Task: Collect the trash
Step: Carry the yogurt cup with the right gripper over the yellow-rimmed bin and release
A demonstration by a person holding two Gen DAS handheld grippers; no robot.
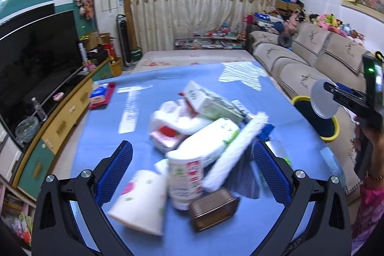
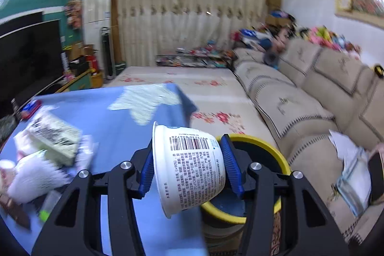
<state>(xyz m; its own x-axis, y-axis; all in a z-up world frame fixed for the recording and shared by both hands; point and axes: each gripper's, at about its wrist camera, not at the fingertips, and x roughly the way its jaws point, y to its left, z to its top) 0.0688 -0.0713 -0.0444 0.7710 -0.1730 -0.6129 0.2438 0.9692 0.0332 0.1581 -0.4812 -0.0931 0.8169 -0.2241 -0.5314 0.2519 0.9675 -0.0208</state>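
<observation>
The right tool [image 2: 187, 163] was clamped on a white yogurt cup [image 2: 189, 167], its blue pads pressing the cup's sides, the cup tipped on its side with the barcode label facing up. It hung at the edge of the blue tabletop [image 2: 120, 116], partly over the yellow-rimmed bin [image 2: 266, 148] that stood just beside the tabletop, between it and the sofa [image 2: 300, 92]. In the left wrist view the same cup showed its round end, held near the bin's rim. The step in hand appeared to be carrying this one piece of trash to the bin. The next move would call for bringing the cup fully over the bin's mouth and then letting the pads part so it dropped inside rather than onto the rim or the floor. The left tool [image 1: 192, 174] stood with its fingers well apart and nothing gripped, hovering above the remaining heap of trash [image 1: 199, 136]: cartons, white wrappers, a paper cup [image 1: 141, 200], a small white bottle [image 1: 184, 181] and a brown box [image 1: 213, 210], all still lying on the tabletop. It looked placed to pick from that heap next; the bottle and the paper cup lay nearest between its fingers.
</observation>
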